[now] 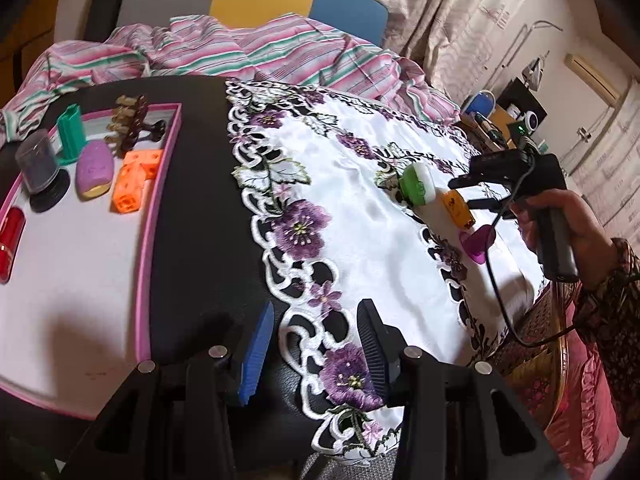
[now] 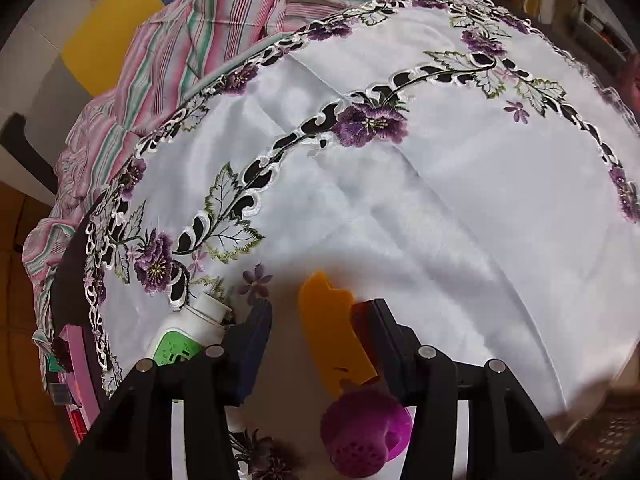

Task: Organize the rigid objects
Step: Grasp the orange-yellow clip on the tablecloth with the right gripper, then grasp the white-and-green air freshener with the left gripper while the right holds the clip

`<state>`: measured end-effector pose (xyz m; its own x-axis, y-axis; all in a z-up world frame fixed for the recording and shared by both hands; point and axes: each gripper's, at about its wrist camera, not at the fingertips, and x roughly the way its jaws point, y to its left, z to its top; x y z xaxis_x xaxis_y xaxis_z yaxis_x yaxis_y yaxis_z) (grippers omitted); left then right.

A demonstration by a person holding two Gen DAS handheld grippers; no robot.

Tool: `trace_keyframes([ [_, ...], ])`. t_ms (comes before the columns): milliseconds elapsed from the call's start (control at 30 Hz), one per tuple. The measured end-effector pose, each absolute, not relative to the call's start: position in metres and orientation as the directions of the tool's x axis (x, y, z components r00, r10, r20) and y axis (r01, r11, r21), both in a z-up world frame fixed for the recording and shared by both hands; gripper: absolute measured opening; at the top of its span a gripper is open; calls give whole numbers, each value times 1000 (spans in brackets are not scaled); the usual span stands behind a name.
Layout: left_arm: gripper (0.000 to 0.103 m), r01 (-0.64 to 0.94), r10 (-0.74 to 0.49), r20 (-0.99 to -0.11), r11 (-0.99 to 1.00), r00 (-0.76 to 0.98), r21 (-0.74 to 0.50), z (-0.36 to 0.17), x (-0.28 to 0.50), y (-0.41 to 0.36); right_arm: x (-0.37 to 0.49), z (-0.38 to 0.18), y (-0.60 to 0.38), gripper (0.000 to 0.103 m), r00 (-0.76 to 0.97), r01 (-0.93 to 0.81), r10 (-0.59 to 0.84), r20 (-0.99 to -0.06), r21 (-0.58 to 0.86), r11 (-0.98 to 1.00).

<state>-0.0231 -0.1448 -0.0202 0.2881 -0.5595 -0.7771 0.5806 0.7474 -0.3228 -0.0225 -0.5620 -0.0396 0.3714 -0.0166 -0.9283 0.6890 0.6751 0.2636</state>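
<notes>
An orange plastic piece lies on the white embroidered cloth, between the open fingers of my right gripper; it also shows in the left wrist view. A green and white bottle lies just left of that gripper, also seen in the left wrist view. A purple plastic piece lies below it. My left gripper is open and empty above the cloth's edge. A pink-rimmed tray at the left holds an orange cube toy, a purple oval piece and other items.
The tray also holds a green piece, a brown hair claw, a dark cylinder and a red piece. Striped fabric lies behind the black table. Cluttered shelves stand at the far right.
</notes>
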Motion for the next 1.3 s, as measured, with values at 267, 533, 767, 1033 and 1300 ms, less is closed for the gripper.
trace_keyframes([
  [267, 44, 609, -568, -774, 728, 279, -314, -14, -24, -166, -17, -41, -560, 17, 434, 677, -26, -901, 307, 669],
  [533, 44, 646, -572, -773, 705, 274, -293, -8, -24, -190, -21, -37, -567, 13, 518, 685, 17, -855, 426, 591],
  [767, 44, 641, -594, -767, 692, 242, -334, -11, -20, -209, -25, -38, -560, 43, 409, 641, 61, -910, 334, 691],
  [1033, 44, 653, -598, -761, 685, 252, -322, -5, -21, -212, 15, -43, -532, 38, 270, 526, -116, -956, 46, 849],
  [1300, 44, 622, -588, -767, 708, 256, -335, -10, -11, -208, -18, -23, -581, 30, 582, 597, 105, -807, 511, 618],
])
